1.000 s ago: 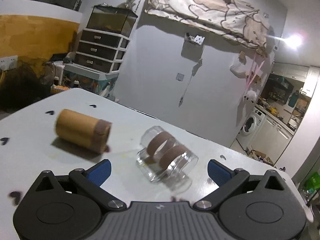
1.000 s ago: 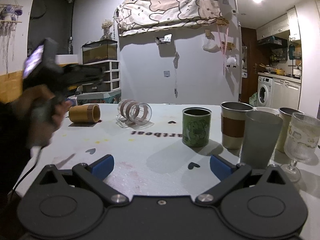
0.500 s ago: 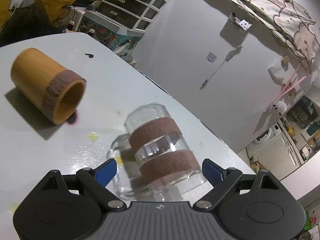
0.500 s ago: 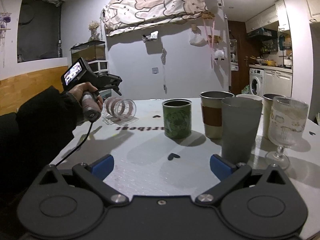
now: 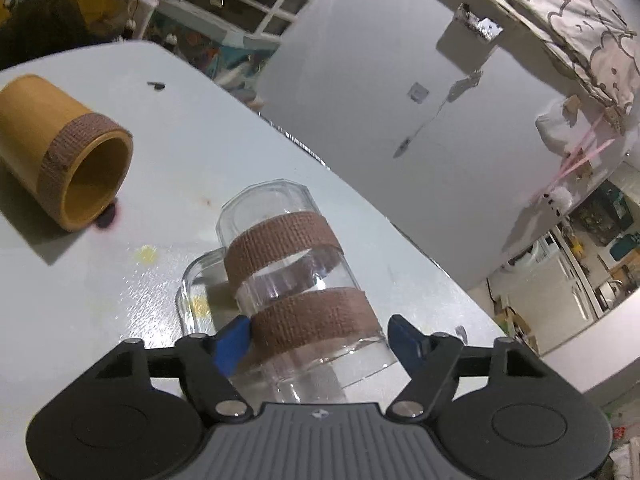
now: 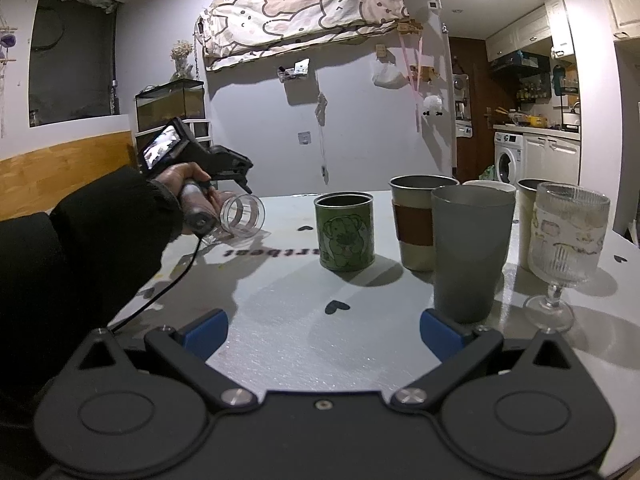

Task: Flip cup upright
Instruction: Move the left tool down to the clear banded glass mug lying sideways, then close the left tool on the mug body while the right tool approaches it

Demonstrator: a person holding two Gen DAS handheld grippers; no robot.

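A clear glass cup (image 5: 288, 280) with two brown tape bands lies on its side on the white table (image 5: 180, 152). My left gripper (image 5: 316, 340) is open, with its blue fingertips on either side of the cup's lower band; the left fingertip (image 5: 232, 340) touches the glass and the right one stands a little apart. In the right wrist view the same glass cup (image 6: 244, 216) shows at the left under the left gripper (image 6: 224, 164). My right gripper (image 6: 324, 326) is open and empty above the table's near part.
A bamboo cup (image 5: 60, 152) with a brown band lies on its side at the left. In the right wrist view a green tin (image 6: 346, 232), a steel cup (image 6: 420, 220), a grey tumbler (image 6: 470, 252) and a stemmed glass (image 6: 566, 240) stand upright at the right.
My left gripper has moved forward and down over the glass cup, and its fingers now straddle the lower tape band. The right gripper has barely shifted.
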